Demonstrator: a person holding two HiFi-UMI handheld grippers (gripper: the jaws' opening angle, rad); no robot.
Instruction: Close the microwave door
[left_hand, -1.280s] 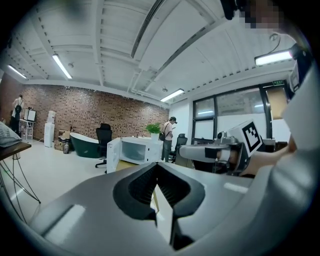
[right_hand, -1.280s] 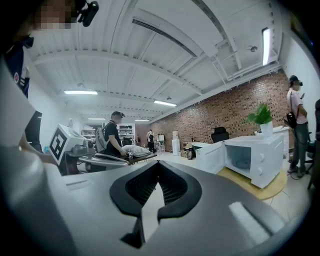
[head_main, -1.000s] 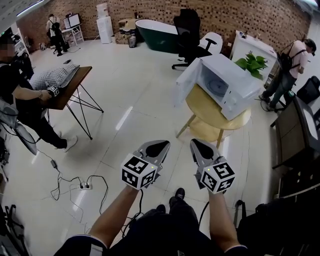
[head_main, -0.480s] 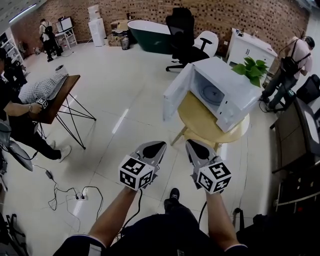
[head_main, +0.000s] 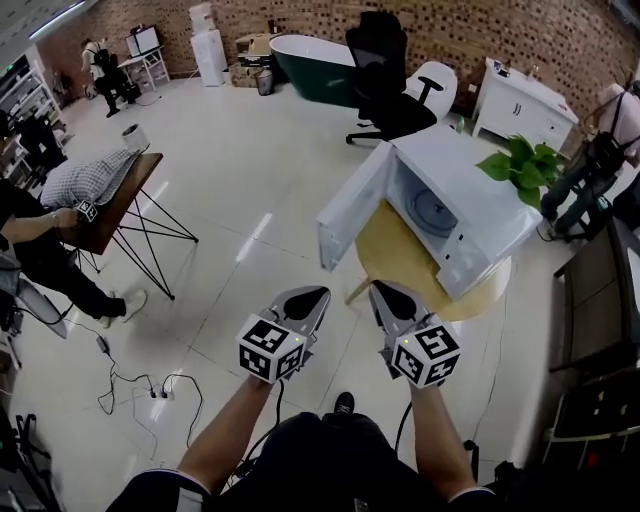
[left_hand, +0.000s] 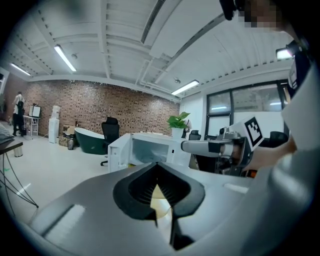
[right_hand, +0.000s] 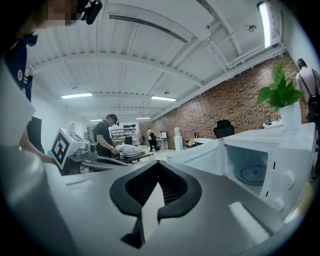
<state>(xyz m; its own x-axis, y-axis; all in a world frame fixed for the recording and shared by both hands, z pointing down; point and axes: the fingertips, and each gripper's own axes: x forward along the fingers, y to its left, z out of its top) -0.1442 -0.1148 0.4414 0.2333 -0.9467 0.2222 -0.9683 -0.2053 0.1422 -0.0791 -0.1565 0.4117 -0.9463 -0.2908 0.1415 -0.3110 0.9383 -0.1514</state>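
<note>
1 dark side table (head_main: 125, 190) on wire legs stands at the far left of the head view. A grey pillow (head_main: 88, 172) lies on it, and a person's hand (head_main: 62, 216) rests at its near edge. Toward the centre, the left gripper (head_main: 310, 298) points forward over the pale tiled floor (head_main: 250, 150). The left gripper view shows its 2 jaws closed tip to tip, with nothing between them. Just beside it, the right gripper (head_main: 390, 296) is held roughly parallel. The right gripper view shows its jaws likewise together and empty. Both grippers are well apart from the microwave (head_main: 480, 215), which sits ahead and to the right on a round wooden table (head_main: 395, 250). The microwave door (head_main: 350, 205) stands wide open, hinged at the left of the cavity and reaching out past the table's edge. The turntable plate (head_main: 435, 212) shows inside. 1 potted plant (head_main: 520, 165) rises at the microwave's far right corner; whether it stands on the microwave or behind it cannot be told.
</note>
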